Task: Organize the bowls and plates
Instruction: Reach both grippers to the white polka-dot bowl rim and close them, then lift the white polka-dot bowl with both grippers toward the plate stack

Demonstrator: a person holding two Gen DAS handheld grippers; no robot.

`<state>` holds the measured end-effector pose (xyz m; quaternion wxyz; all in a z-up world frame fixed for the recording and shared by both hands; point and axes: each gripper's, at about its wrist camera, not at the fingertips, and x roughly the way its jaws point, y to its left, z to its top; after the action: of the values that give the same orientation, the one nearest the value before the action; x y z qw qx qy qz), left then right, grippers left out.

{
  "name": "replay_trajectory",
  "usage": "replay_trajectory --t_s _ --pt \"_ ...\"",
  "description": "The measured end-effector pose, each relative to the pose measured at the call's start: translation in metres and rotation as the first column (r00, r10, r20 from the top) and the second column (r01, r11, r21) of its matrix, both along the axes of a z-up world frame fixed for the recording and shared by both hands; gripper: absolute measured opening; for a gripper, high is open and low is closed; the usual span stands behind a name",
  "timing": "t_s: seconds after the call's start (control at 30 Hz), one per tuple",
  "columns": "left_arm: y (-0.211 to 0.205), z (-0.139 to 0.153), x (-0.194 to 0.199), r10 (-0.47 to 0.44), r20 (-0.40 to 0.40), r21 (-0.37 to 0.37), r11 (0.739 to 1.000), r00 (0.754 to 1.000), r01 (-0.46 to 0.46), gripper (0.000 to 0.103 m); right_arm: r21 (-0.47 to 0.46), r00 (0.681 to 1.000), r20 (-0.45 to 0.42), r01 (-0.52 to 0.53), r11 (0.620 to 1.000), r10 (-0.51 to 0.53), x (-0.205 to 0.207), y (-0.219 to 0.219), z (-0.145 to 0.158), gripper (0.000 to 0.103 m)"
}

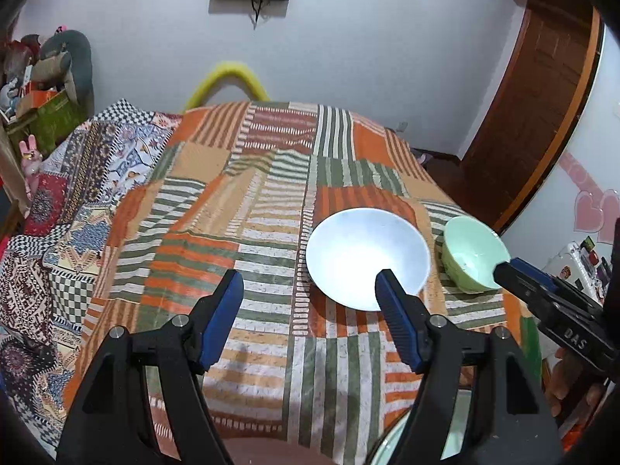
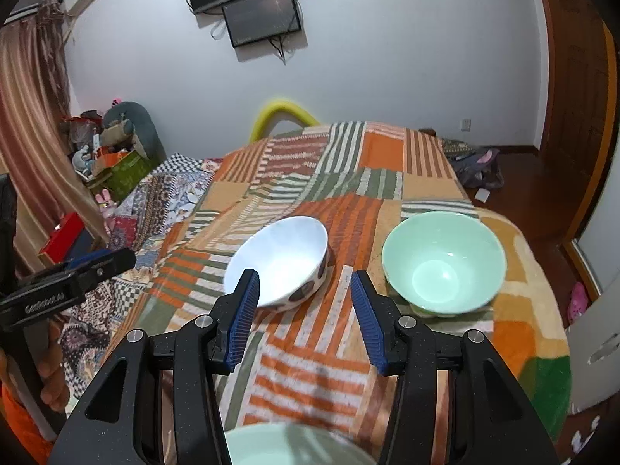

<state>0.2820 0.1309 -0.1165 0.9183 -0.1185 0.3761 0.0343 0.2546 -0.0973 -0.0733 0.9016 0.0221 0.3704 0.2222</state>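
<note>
White wall [image 2: 387, 58]; wooden door [image 1: 542, 116]; screens [image 2: 263, 15]

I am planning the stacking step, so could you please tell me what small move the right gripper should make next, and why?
Probably ease the right gripper forward and to the right, toward the near rim of the green bowl. The gripper is open and empty, aimed at the bare blanket between the green bowl and the white bowl. Both bowls sit upright and apart, not yet stacked.

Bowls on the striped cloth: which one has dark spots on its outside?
The white bowl, left of the green bowl; dark ovals mark its outer wall, while the green one shows none.
</note>
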Motion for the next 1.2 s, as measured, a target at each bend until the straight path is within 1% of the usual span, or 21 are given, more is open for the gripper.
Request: replay_trajectory --t_s 0.07,0.3,0.43,0.5,0.53,0.57,0.63,0.67,0.73,0.77,0.83,0.9,0.93,1.0,1.03,1.07,1.13,1.2 --pt "0.001 -0.011 0.012 0.001 -0.021 0.009 1.000 1.000 -0.001 0.070 0.004 1.000 -0.031 0.001 1.000 -0.001 0.014 0.006 -0.010 0.045" --pt "0.010 -0.049 0.048 0.004 -0.105 -0.017 1.000 0.994 -0.005 0.070 -0.029 0.994 -0.112 0.002 1.000 -0.005 0.053 0.021 -0.043 0.045" --pt "0.013 -0.065 0.063 0.017 -0.129 -0.020 1.000 0.991 -0.020 0.070 -0.032 0.987 -0.160 -0.001 0.999 -0.004 0.070 0.027 -0.056 0.045" --pt "0.015 -0.072 0.070 0.030 -0.136 -0.020 0.999 0.990 -0.033 0.070 -0.051 0.985 -0.175 -0.011 0.999 0.002 0.074 0.032 -0.063 0.036" --pt "0.016 -0.075 0.073 0.032 -0.142 -0.025 0.999 0.989 -0.036 0.070 -0.056 0.983 -0.181 -0.019 0.998 0.009 0.075 0.034 -0.065 0.029" --pt "0.016 -0.078 0.076 0.030 -0.148 -0.032 0.999 0.989 -0.036 0.069 -0.055 0.982 -0.190 -0.029 0.998 0.019 0.076 0.036 -0.067 0.025" --pt "0.015 -0.083 0.082 0.019 -0.160 -0.045 0.999 0.987 -0.026 0.062 -0.039 0.978 -0.206 -0.042 0.998 0.033 0.075 0.036 -0.071 0.022" --pt "0.014 -0.086 0.085 0.008 -0.167 -0.051 0.999 0.986 -0.016 0.057 -0.040 0.979 -0.200 -0.042 0.998 0.033 0.074 0.035 -0.072 0.021" --pt "0.010 -0.091 0.090 -0.016 -0.179 -0.059 0.998 0.984 0.005 0.053 -0.051 0.982 -0.185 -0.054 0.997 0.044 0.071 0.035 -0.071 0.021" --pt "0.008 -0.094 0.093 -0.023 -0.186 -0.059 0.998 0.982 0.012 0.049 -0.060 0.983 -0.177 -0.062 0.996 0.051 0.068 0.034 -0.070 0.021" --pt "0.006 -0.100 0.098 -0.035 -0.199 -0.075 0.997 0.979 0.020 0.045 -0.088 0.985 -0.160 -0.074 0.993 0.060 0.062 0.035 -0.069 0.021" --pt "0.004 -0.109 0.104 -0.044 -0.219 -0.101 0.995 0.975 0.022 0.034 -0.101 0.986 -0.152 -0.080 0.992 0.064 0.064 0.035 -0.070 0.021" --pt "0.003 -0.112 0.107 -0.048 -0.228 -0.109 0.994 0.972 0.023 0.031 -0.097 0.986 -0.151 -0.081 0.992 0.066 0.061 0.033 -0.068 0.021" --pt "0.000 -0.117 0.112 -0.066 -0.238 -0.123 0.992 0.969 0.037 0.020 -0.091 0.986 -0.154 -0.083 0.992 0.069 0.063 0.034 -0.068 0.021" --pt "-0.002 -0.119 0.114 -0.080 -0.240 -0.129 0.990 0.967 0.050 0.017 -0.090 0.985 -0.155 -0.086 0.992 0.071 0.063 0.034 -0.067 0.021" --pt "-0.006 -0.119 0.115 -0.080 -0.243 -0.113 0.992 0.967 0.054 0.016 -0.088 0.985 -0.157 -0.087 0.992 0.073 0.065 0.035 -0.067 0.021" --pt "-0.009 -0.118 0.114 -0.081 -0.237 -0.086 0.994 0.968 0.062 0.016 -0.088 0.985 -0.163 -0.079 0.993 0.064 0.066 0.037 -0.066 0.021" --pt "-0.010 -0.116 0.112 -0.086 -0.231 -0.082 0.994 0.969 0.069 0.016 -0.091 0.985 -0.165 -0.073 0.993 0.058 0.065 0.038 -0.067 0.021"
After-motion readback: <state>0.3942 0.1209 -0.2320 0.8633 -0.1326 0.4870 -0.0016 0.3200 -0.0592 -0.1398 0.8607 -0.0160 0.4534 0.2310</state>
